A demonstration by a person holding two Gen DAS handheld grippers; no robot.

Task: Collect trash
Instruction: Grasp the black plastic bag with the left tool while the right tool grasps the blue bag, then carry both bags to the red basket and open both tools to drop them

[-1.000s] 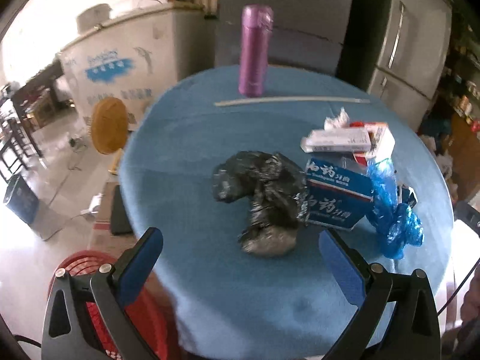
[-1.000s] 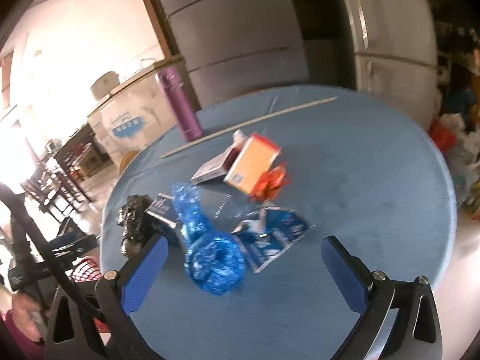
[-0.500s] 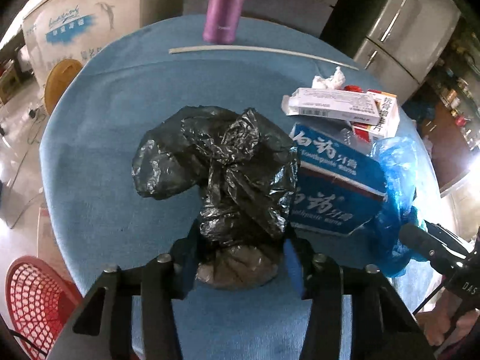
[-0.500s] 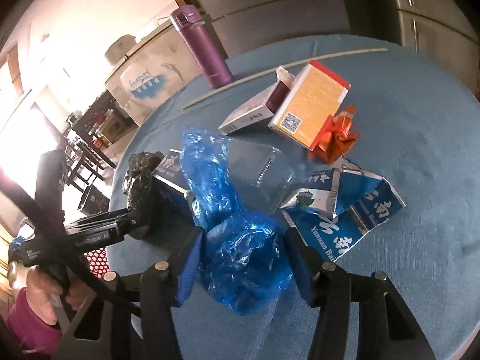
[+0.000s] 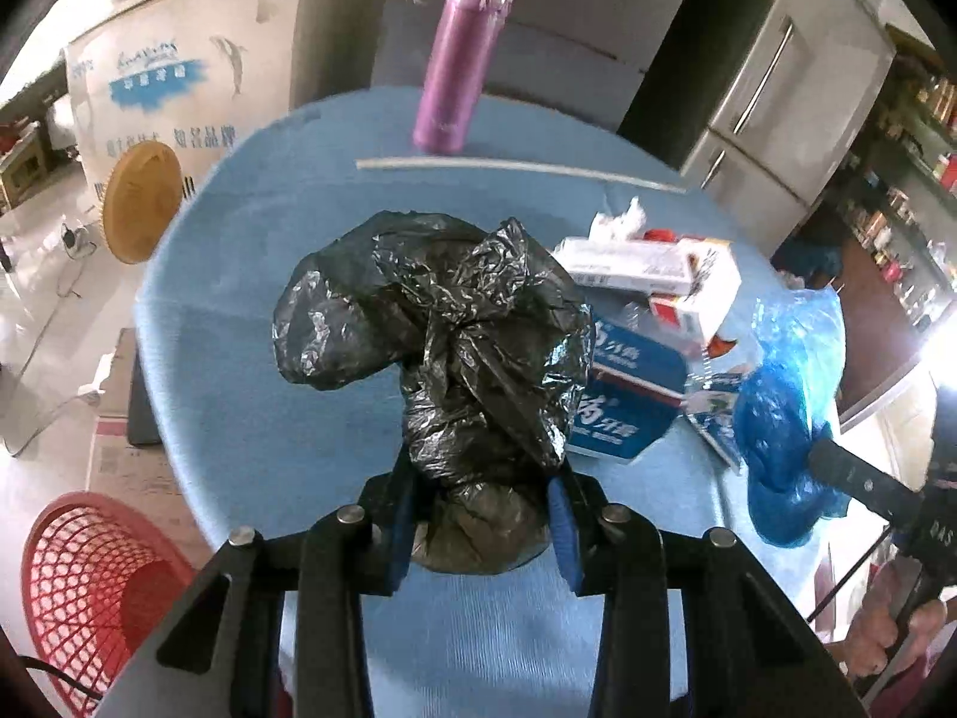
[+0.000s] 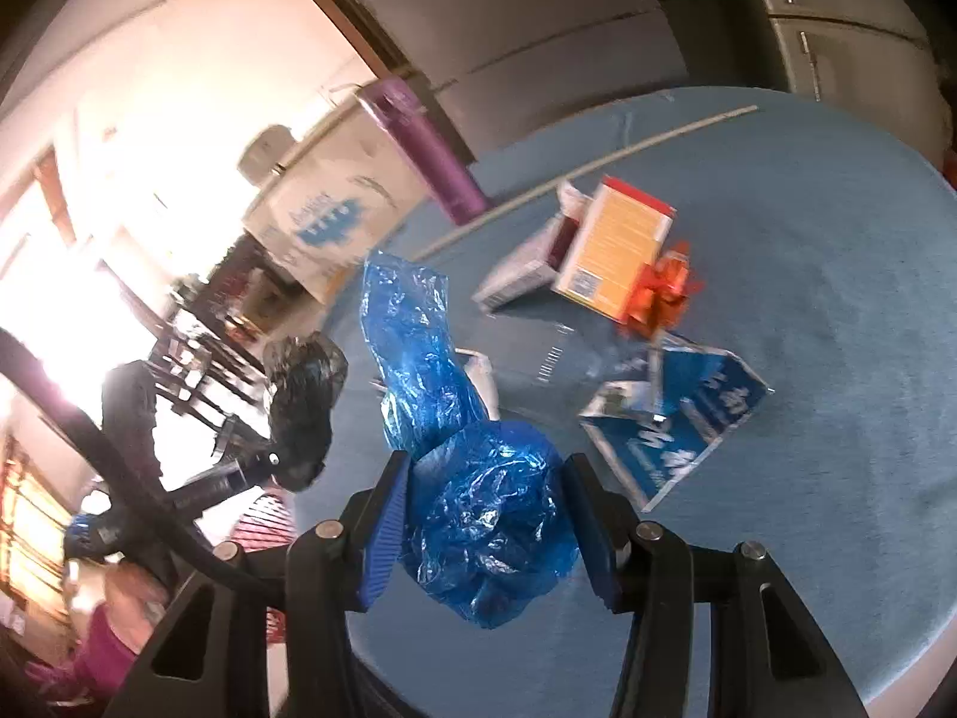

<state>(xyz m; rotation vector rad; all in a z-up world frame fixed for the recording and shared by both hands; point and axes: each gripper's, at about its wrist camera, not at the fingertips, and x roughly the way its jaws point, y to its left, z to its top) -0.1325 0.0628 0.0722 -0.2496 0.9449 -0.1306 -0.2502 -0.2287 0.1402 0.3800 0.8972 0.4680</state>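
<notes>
My left gripper [image 5: 481,529] is shut on a crumpled black plastic bag [image 5: 454,329] and holds it raised above the round blue table [image 5: 251,311]. My right gripper [image 6: 487,529] is shut on a crumpled blue plastic bag [image 6: 478,508], also lifted off the table [image 6: 837,359]. The black bag shows in the right wrist view [image 6: 302,395] and the blue bag in the left wrist view [image 5: 783,407]. A blue toothpaste box [image 5: 628,401], a torn blue carton [image 6: 676,419], a white box [image 5: 634,266], an orange box [image 6: 616,251] and a red wrapper [image 6: 664,293] lie on the table.
A purple flask [image 5: 463,54] stands at the table's far side behind a long white stick [image 5: 514,166]. A red mesh basket [image 5: 90,586] sits on the floor at the left below the table's edge. A white freezer [image 5: 179,78] and a grey fridge [image 5: 777,84] stand behind.
Both grippers closed from wide open, the left on the black bag and the right on the blue bag. Both bags have since been lifted off the table.
</notes>
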